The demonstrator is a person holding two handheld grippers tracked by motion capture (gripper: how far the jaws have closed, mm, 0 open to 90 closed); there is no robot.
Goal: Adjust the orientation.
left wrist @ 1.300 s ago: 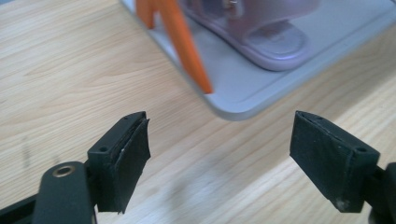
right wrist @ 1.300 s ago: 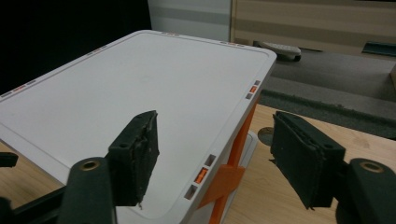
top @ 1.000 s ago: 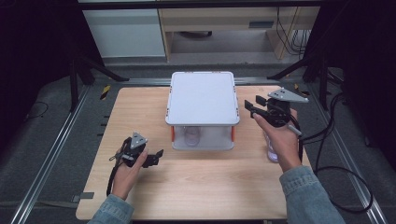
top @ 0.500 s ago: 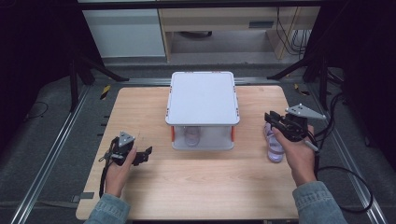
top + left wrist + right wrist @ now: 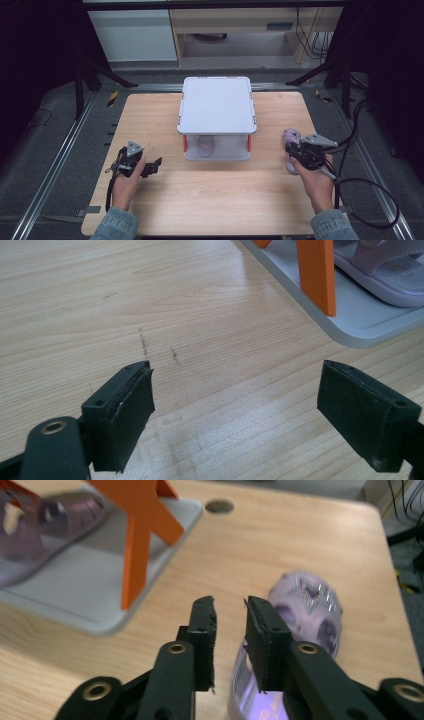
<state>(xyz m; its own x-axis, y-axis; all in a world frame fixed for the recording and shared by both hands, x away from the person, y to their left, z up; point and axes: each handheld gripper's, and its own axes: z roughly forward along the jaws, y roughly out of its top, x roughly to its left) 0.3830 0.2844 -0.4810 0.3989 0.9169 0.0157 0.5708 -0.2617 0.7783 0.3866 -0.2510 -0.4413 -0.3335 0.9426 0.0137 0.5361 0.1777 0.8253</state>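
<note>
The right gripper (image 5: 229, 611) has just been closing its jaws to a narrow, empty gap, the lilac sandal (image 5: 306, 614) lying at their three o'clock.

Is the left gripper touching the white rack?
Apart. The high view shows bare table between the left gripper and the white rack; its jaws stand open over bare wood.

Wooden table (image 5: 220, 200): two-tier rack (image 5: 216, 105), lilac sandal (image 5: 291, 145).

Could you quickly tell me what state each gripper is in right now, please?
Left gripper: open, nothing between its jaws.
Right gripper: jaws nearly together with a small gap and nothing clamped, low beside the purple sandal.
</note>
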